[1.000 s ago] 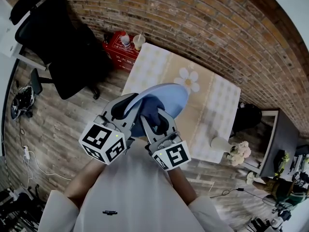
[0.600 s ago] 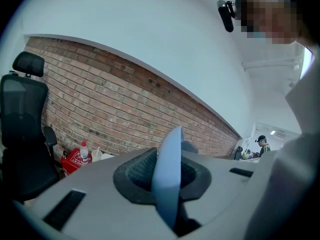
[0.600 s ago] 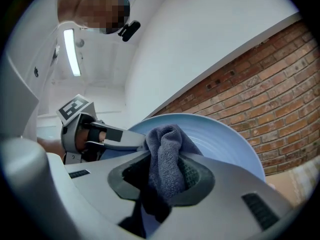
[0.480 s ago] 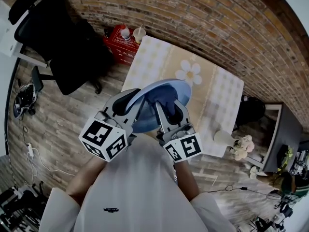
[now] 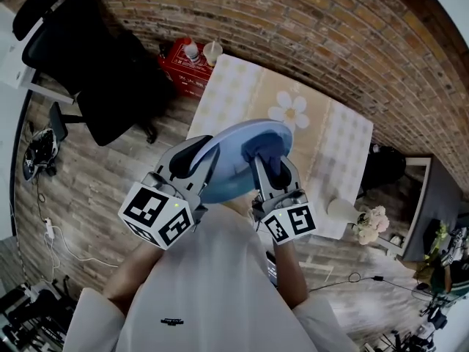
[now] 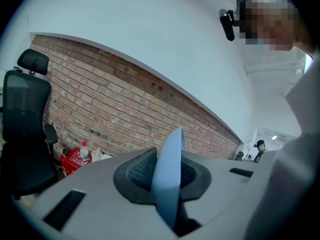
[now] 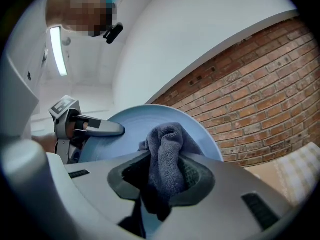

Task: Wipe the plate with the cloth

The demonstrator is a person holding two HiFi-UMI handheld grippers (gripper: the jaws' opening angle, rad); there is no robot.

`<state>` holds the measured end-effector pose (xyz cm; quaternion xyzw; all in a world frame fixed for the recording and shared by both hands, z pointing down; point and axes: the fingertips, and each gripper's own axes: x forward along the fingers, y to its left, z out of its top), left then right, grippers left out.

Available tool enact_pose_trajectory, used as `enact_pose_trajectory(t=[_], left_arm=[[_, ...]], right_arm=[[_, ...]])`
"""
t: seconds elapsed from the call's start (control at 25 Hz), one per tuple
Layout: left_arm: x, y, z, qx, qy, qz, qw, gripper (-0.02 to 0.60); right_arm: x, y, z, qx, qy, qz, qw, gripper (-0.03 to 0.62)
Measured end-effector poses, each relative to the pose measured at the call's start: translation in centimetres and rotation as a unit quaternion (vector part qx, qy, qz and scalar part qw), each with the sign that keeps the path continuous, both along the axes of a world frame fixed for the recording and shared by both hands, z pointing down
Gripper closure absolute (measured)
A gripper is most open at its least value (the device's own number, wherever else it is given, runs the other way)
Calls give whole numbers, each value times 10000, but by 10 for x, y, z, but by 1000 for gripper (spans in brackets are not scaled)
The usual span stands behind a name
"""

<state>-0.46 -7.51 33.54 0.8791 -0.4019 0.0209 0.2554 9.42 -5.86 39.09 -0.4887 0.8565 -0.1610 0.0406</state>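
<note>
A light blue plate is held up in the air, tilted, above the near edge of the table. My left gripper is shut on its left rim; in the left gripper view the plate shows edge-on between the jaws. My right gripper is shut on a dark blue cloth, which presses on the plate's face toward its right side. In the right gripper view the cloth bunches between the jaws in front of the plate, and the left gripper clamps the far rim.
A table with a beige checked cover and a flower print lies below. A white vase with flowers stands at its near right corner. A red crate with bottles and a black office chair sit to the left by the brick wall.
The right gripper has slid the cloth rightward across the plate's face. The left gripper and plate have stayed almost in place.
</note>
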Motion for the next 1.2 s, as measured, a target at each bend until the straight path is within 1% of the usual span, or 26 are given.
enact_pose_trajectory(t=[0.16,0.36,0.64,0.8,1.0,1.2], left_arm=[[-1,-3,-1,-14,4,-16,10000,534],[-3,-9,-5,6,153,-121,9998,534],[-5,-11,-3,6,158,-174,9997,534],[-8,-11,-3,9,182,-277,9994,534],[-6,-5,-2,42,158,-239,9996,534],[0,3,0,92,30,-120,9999,534]], right_arm=[[-1,3,8,-86,64,15,9999,477],[-3,9,19,-213,156,-10,9996,477],[-33,33,33,-473,217,-432,9977,477],[-49,39,29,-412,165,-657,9969,479],[-62,43,16,-262,161,-854,9959,479],[-64,36,-4,19,142,-833,9964,477]])
